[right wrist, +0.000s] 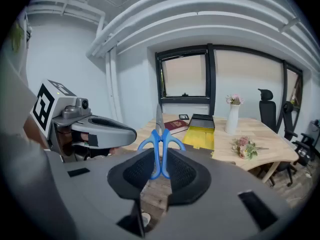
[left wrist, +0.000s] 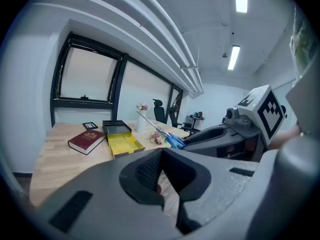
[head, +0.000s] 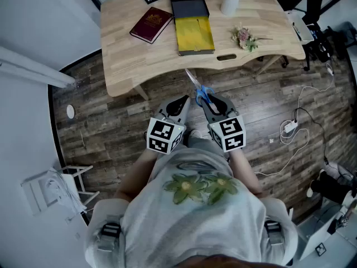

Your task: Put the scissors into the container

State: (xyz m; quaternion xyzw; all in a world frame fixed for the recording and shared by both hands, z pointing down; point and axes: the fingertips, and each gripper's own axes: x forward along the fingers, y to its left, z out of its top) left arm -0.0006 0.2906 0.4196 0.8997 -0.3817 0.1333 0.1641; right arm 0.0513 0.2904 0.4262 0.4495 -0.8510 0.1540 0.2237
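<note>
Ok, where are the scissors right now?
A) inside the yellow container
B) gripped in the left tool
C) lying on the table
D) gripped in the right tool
D: the right tool is shut on the blue handles of the scissors, blades pointing out ahead.

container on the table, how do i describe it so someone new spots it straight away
Start at the light wooden table at the top of the head view. Near its middle, between the maroon book and the white vase, lies the container. It is the only flat open box there, one half black and the other bright yellow.
</note>
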